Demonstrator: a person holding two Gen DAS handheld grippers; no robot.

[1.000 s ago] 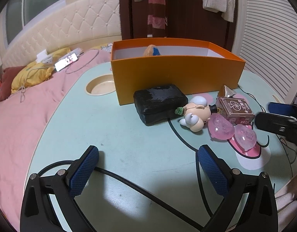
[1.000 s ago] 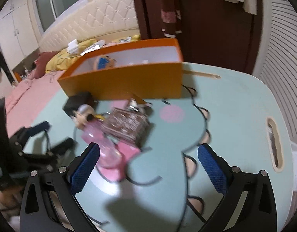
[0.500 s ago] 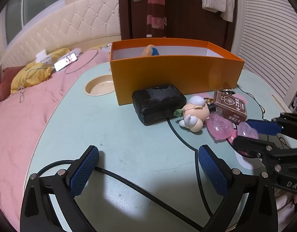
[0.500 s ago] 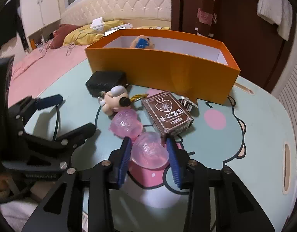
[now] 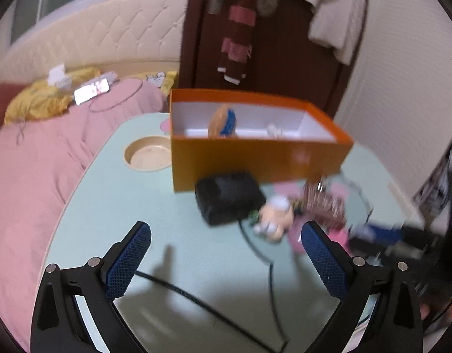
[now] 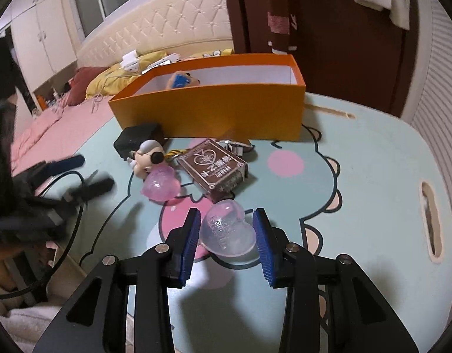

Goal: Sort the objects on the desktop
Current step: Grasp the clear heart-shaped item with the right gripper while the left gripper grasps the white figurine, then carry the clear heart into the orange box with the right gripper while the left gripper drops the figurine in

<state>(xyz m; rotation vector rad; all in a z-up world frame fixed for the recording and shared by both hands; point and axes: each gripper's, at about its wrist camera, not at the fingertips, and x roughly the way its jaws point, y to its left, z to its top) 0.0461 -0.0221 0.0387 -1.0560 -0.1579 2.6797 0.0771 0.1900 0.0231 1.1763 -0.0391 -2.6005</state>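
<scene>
My right gripper (image 6: pixel 227 232) grips the clear pink shell (image 6: pixel 227 231); my left gripper (image 5: pixel 226 260) is wide, empty, orange box (image 5: pixel 255 158) at 12 o'clock.

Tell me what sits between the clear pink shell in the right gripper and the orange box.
In the right wrist view, the brown card box lies between the clear pink shell and the orange box.

- My left gripper (image 5: pixel 226 257) has black angular plastic arms with silver screws at the joints.
- Its fingers (image 5: pixel 129 260) carry blue pads with a fine grid texture.
- My right gripper (image 6: pixel 227 234) is built alike: black frame, silver screws, ribbed blue pads (image 6: pixel 262 247).
</scene>
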